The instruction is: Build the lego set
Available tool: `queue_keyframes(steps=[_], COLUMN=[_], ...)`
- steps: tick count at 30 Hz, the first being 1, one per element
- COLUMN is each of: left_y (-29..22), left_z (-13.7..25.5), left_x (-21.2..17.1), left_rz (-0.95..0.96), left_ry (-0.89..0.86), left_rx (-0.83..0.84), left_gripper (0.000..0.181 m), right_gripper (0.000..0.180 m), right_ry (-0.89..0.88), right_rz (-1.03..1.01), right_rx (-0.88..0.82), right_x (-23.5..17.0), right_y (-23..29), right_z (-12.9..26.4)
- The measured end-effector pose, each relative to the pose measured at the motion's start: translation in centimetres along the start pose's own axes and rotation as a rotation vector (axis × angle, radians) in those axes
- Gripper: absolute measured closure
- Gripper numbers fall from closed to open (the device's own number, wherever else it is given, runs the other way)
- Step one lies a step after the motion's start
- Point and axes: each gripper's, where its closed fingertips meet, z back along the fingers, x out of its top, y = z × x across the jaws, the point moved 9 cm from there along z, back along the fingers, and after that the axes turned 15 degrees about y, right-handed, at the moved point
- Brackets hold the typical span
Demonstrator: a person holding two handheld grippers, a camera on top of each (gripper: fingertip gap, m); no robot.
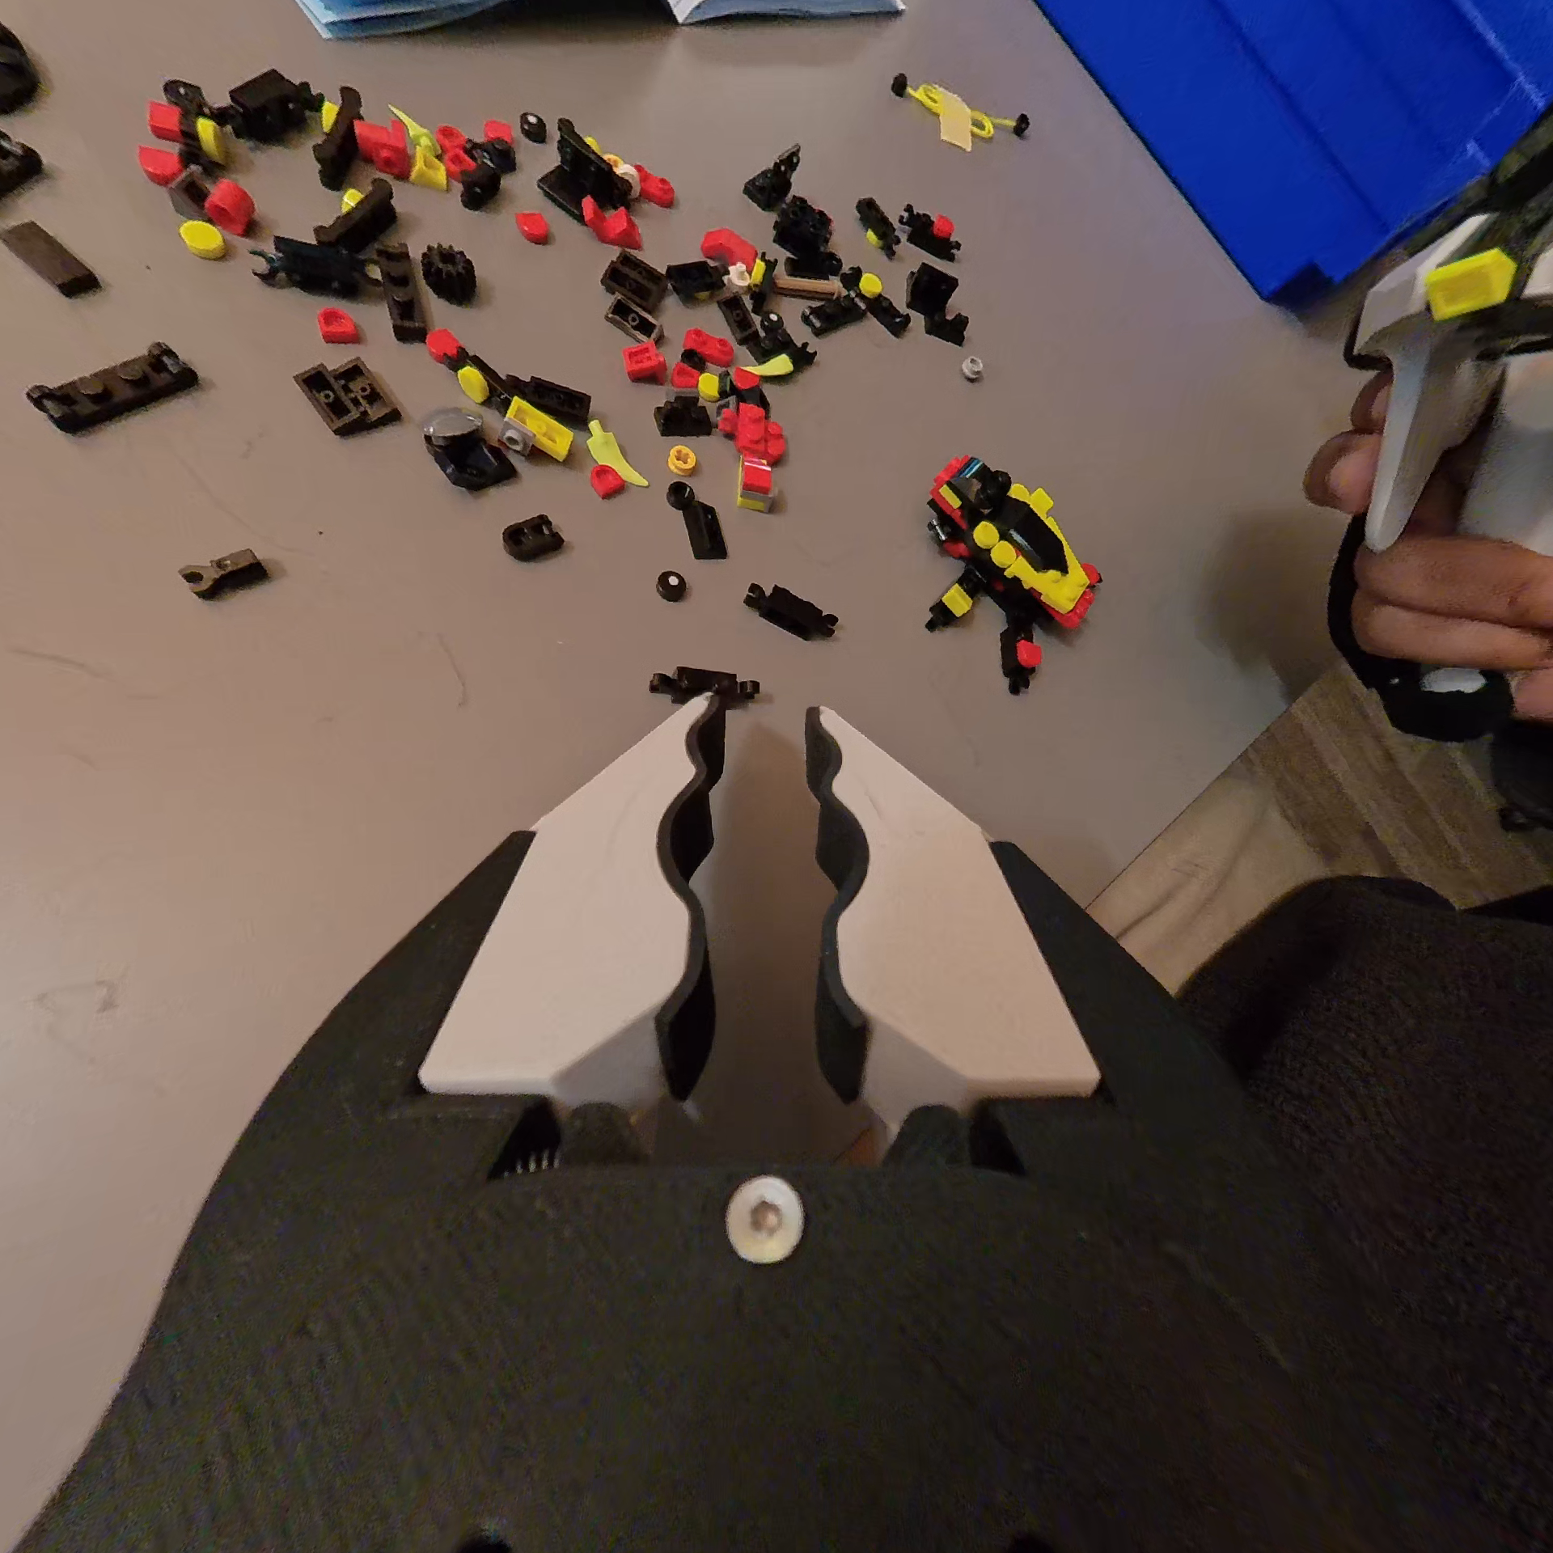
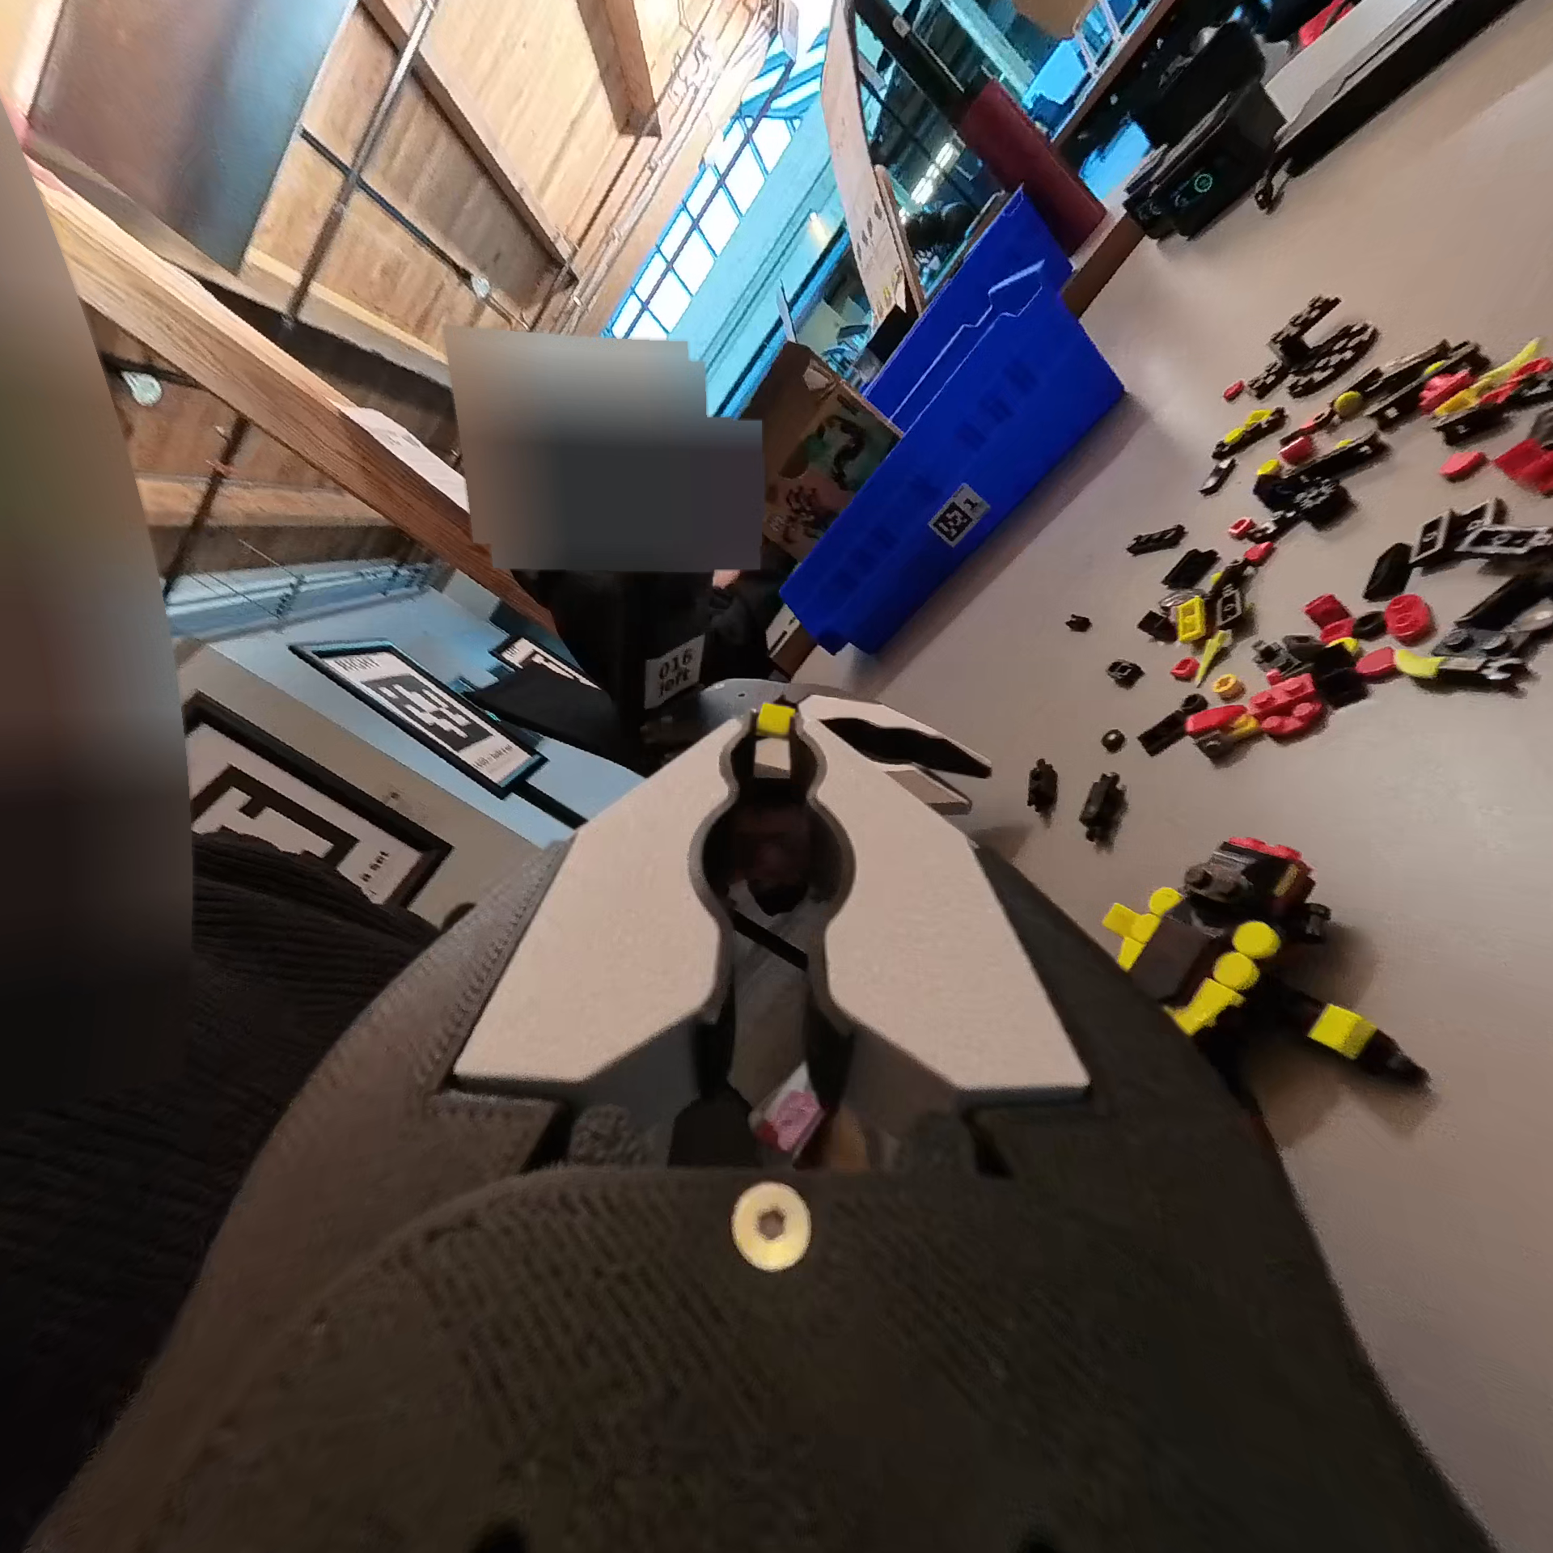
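Note:
My left gripper (image 1: 763, 708) is open and empty, low over the grey table (image 1: 252, 798). A small black clip plate (image 1: 704, 682) lies on the table just ahead of its left fingertip. My right gripper (image 2: 775, 731) is shut on a small yellow brick (image 2: 775, 721) and holds it in the air, tilted away from the table. The right gripper also shows at the right edge of the left wrist view with the yellow brick (image 1: 1471, 282). A partly built black, yellow and red model (image 1: 1013, 555) lies on the table; it also shows in the right wrist view (image 2: 1218, 950).
Many loose black, red and yellow pieces (image 1: 588, 294) are scattered across the table beyond the left gripper. A blue bin (image 1: 1302, 126) stands at the far right and a blue booklet (image 1: 504, 13) at the far edge. The table edge (image 1: 1193, 807) runs close on the right. A hand (image 1: 1445, 588) holds the right gripper. About 12 centimeters separates my left fingertips from my right.

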Motion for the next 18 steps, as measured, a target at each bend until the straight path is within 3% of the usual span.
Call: queue_keyframes(steps=[8,18], left_y=[0.15,0.12], left_z=[0.04,0.08], left_x=[-0.01,0.23], left_rz=[0.007,0.0], left_ry=[0.004,-0.002], left_rx=[-0.007,-0.002], left_gripper=[0.16,0.142], right_gripper=[0.174,0.174], right_ry=[0.058,0.064], right_rz=[0.083,0.091], right_rx=[-0.055,-0.058], right_x=[-0.18,-0.32], right_y=[0.57,0.68], right_z=[-0.77,-0.9])
